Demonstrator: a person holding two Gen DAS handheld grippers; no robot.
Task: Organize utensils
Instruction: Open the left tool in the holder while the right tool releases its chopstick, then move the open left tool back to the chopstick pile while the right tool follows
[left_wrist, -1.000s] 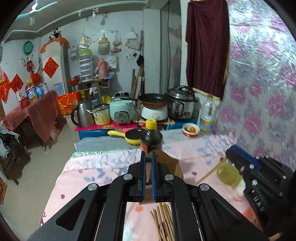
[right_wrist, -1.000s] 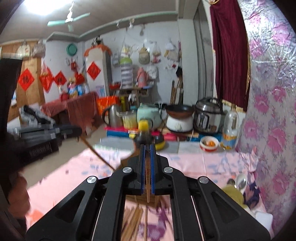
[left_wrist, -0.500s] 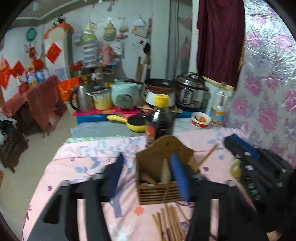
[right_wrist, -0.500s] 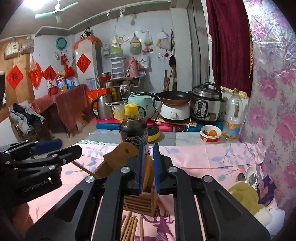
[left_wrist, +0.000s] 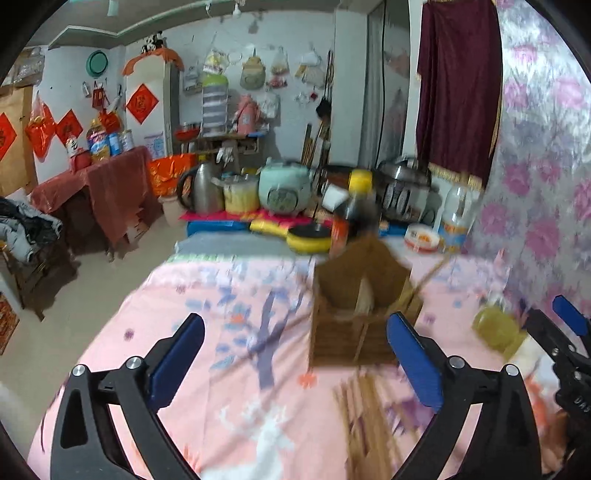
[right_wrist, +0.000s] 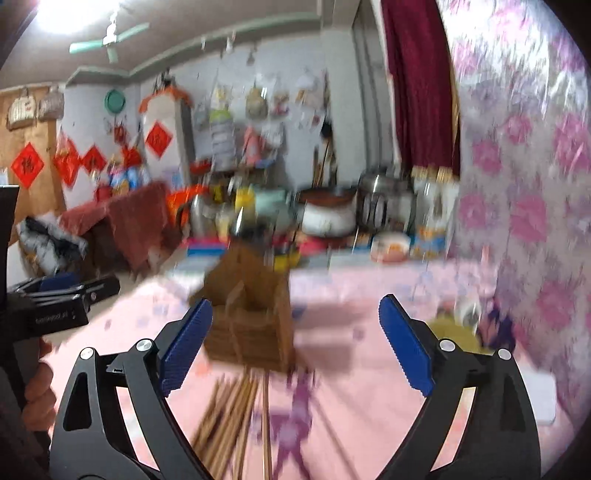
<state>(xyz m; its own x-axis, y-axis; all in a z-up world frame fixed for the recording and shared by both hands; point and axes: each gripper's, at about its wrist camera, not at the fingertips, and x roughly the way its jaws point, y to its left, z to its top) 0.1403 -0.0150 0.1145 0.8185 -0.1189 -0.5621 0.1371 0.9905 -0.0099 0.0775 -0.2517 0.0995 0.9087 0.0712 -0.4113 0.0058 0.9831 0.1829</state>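
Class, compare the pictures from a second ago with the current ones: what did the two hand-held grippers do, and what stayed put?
Both jaws were shut on a chopstick each; now the left hand-held gripper and right hand-held gripper are opening with nothing between the pads, and both have dropped toward the table. The wooden holder and loose chopsticks stayed in place.

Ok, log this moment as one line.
left gripper opening, empty | right gripper opening, empty | chopsticks loose before wooden holder
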